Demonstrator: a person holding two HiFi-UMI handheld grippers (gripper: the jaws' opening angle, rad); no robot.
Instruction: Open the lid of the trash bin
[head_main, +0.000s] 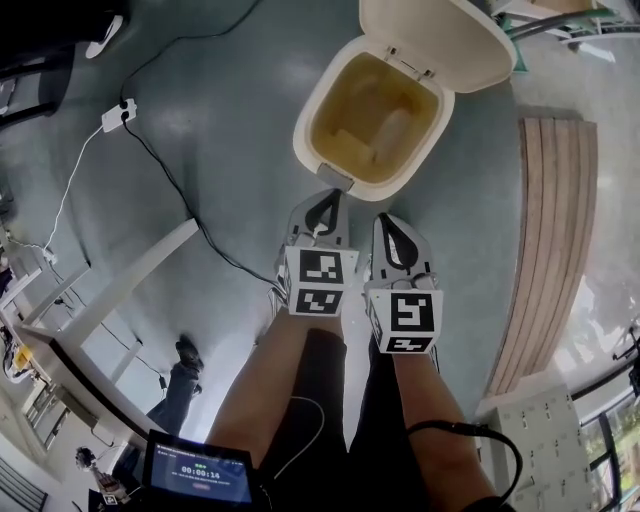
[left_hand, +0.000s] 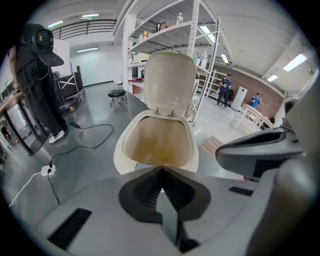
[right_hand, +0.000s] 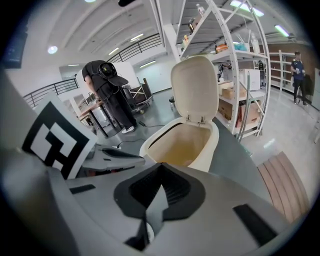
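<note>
The trash bin (head_main: 308, 120), a smooth cream plastic tub with rounded corners and a yellowish inside, stands upper middle in the head view, its domed lid (head_main: 440, 40) tipped up on its hinges. Just below it the grey left gripper (head_main: 325, 203) and right gripper (head_main: 392, 228), with ribbed black pads (left_hand: 146, 191), each hold their jaws pressed together on nothing. A slatted wooden bench (head_main: 550, 240) lies at right; the screen (head_main: 198, 470) at lower left reads 00:00:14.

We see the lid (head_main: 440, 45) cut by the head view's top edge; what lies inside the trash bin (head_main: 302, 128) we cannot tell.
</note>
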